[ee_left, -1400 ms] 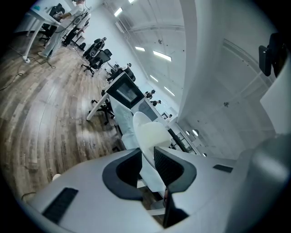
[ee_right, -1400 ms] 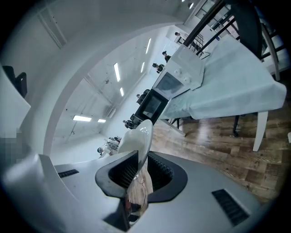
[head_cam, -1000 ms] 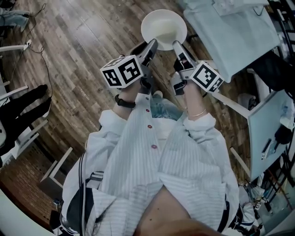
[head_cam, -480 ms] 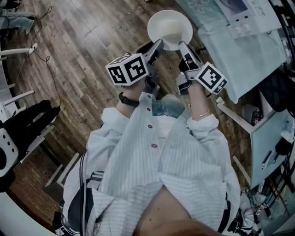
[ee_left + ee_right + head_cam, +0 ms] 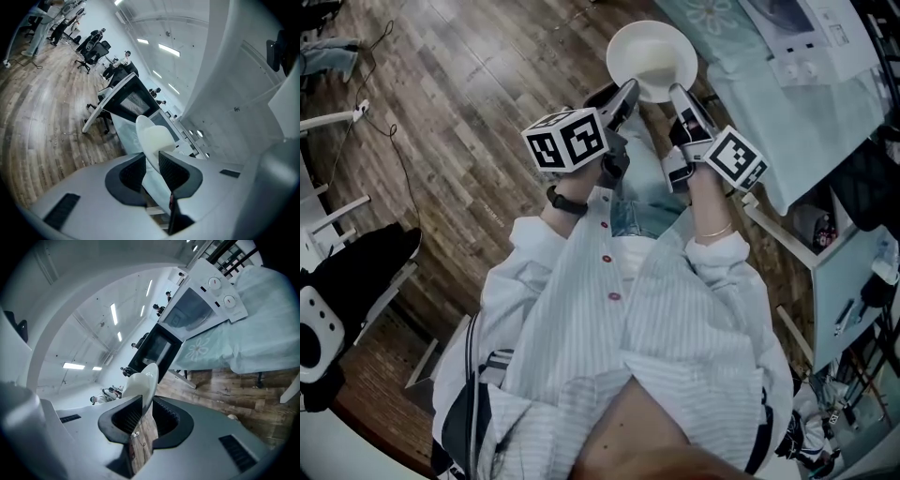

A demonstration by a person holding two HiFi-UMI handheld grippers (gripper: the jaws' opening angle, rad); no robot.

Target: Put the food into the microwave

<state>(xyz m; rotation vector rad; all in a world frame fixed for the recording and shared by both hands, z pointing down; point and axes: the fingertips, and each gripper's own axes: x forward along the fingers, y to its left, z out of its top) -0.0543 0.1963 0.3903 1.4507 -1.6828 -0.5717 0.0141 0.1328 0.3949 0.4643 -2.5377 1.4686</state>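
Jaws of left gripper (image 5: 627, 91) and right gripper (image 5: 678, 93) clamp a round white bowl (image 5: 652, 56).

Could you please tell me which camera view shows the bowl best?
The head view: the whole round bowl shows from above, the left gripper and right gripper each clamped on its near rim. Each gripper view shows only a slice of the rim, edge-on between that gripper's jaws.

White round bowl (image 5: 652, 58), upright, interior pale, rim clamped between the left gripper (image 5: 627, 91) fingers at its near-left edge and the right gripper (image 5: 674, 92) fingers at its near-right edge; white microwave (image 5: 202, 305) with two knobs, door swung open, stands well beyond the fingertips, to their right
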